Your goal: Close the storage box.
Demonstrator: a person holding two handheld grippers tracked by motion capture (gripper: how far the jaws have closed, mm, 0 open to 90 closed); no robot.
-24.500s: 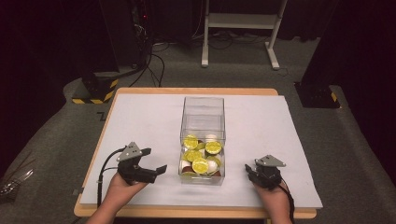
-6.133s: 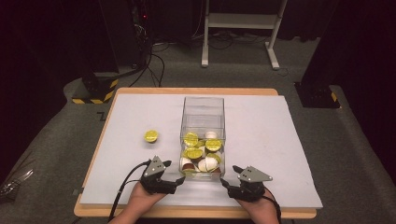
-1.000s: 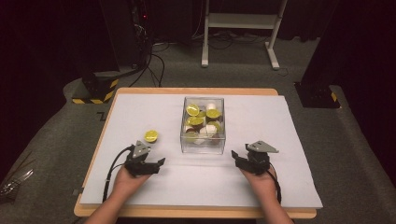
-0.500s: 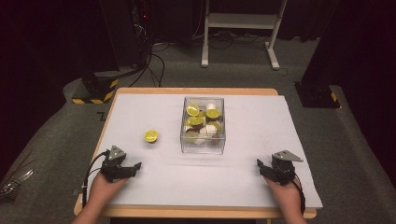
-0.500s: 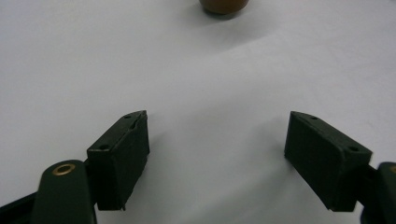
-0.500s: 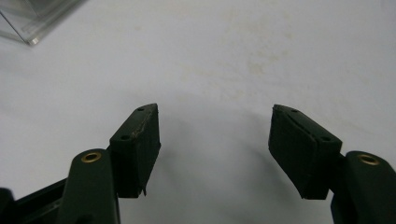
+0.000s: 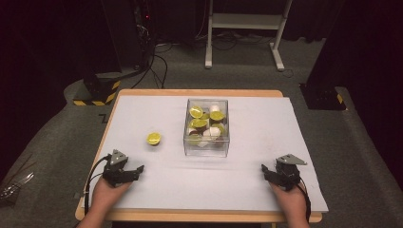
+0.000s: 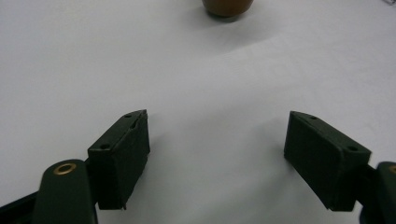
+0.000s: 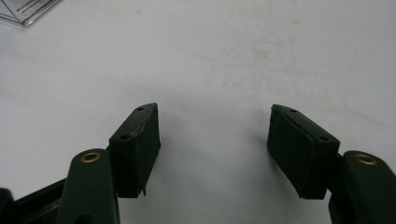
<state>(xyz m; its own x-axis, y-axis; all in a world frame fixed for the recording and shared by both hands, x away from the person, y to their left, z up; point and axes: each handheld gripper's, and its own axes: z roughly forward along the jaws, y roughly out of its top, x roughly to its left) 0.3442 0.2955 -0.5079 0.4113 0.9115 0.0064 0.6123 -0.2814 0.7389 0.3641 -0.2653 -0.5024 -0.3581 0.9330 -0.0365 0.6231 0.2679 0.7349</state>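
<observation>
Resting at the near left of the counter (image 7: 142, 102), the left gripper (image 7: 135, 171) has its fingers (image 8: 123, 156) apart with nothing between them. A lime half (image 7: 153, 138) lies beyond it, well apart from the clear box (image 7: 206, 147) of lime halves at the centre. At the near right, the right gripper (image 7: 266, 172) also rests with fingers (image 9: 137, 149) apart, holding nothing.

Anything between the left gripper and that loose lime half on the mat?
Nothing visible. The left gripper is open and empty, with bare white mat between it and the lime half; the clear box stands off to the side.
</observation>
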